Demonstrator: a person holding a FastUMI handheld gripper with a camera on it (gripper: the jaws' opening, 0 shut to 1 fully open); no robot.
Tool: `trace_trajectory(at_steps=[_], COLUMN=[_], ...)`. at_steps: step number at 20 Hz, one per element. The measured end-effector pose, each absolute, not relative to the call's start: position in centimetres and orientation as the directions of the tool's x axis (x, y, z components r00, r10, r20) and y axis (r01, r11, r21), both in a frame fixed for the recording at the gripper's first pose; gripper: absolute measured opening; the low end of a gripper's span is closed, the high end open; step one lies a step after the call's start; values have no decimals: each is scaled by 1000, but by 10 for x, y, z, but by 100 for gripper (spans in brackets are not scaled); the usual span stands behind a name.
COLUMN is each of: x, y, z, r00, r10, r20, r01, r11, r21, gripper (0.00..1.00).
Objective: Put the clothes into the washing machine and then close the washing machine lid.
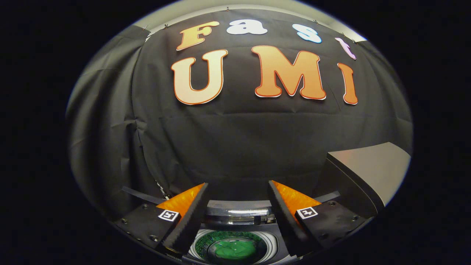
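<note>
Black booth cloth hangs behind the round white washing machine drum [235,247], where green crumpled clothes [232,250] already lie below the gripper [237,217], fingers spread empty; swinging down the raised grey lid [368,173] probably comes next.

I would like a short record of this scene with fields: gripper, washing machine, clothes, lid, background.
gripper: gripper open, fingers spread, nothing between them
washing machine: washing machine below the fingers, drum open to view
clothes: green clothes lying inside the drum
lid: grey lid raised, standing to the right beyond the fingers, not yet closed
background: black cloth wall behind the machine
</note>
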State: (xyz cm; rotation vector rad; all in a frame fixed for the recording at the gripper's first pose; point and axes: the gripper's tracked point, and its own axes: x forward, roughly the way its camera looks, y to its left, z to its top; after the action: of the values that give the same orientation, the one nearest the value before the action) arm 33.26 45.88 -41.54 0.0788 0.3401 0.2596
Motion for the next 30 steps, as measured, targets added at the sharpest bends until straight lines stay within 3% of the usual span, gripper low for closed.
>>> trace_trajectory(at_steps=[4, 7, 11, 17, 21, 30], x=[317, 297, 272, 271, 264, 221], y=[457, 448, 459, 454, 444, 373], z=[-425, -453, -487, -479, -447, -312], r00=[904, 881, 820, 831, 853, 938], r10=[273, 242, 321, 290, 288, 266], r20=[-329, -407, -475, -475, -436, -221], r01=[-244, -208, -213, -209, -223, -232], r11=[961, 970, 940, 954, 955, 958], r21=[127, 126, 267, 216, 195, 169], gripper=[100, 100, 98, 99, 99, 98])
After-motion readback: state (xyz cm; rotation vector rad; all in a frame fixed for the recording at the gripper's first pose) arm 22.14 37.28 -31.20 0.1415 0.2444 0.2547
